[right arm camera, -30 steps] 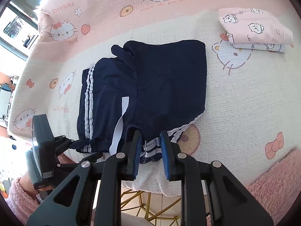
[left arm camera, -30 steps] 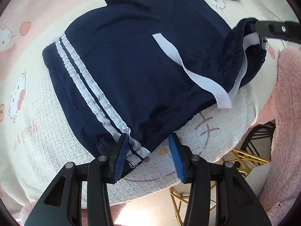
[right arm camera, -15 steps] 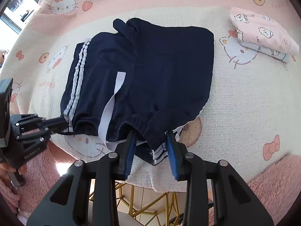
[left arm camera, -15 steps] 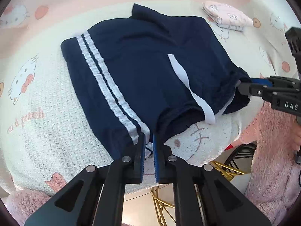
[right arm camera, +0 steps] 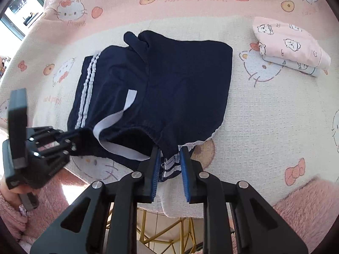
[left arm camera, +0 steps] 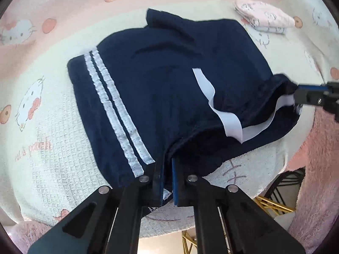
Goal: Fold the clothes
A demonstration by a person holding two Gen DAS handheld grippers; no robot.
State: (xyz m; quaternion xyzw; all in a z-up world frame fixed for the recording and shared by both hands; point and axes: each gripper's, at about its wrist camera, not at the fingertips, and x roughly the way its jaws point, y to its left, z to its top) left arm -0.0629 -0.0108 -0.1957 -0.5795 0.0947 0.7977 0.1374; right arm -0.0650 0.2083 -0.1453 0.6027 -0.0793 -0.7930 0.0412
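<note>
shorts (left arm camera: 169, 97) dark blue, flat on the cat blanket (left arm camera: 38, 127) | left gripper (left arm camera: 167, 169) just squeezed tight on the striped corner | right gripper (right arm camera: 169, 160) pinching the waist edge, jaws just narrowed | folded pink clothes (right arm camera: 290, 44) far off

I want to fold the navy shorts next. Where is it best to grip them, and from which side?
Probably grip the navy shorts at the two waistband corners on the near table edge, coming from above. That elastic hem is thick and lifted; the left gripper already pinches one corner.
</note>
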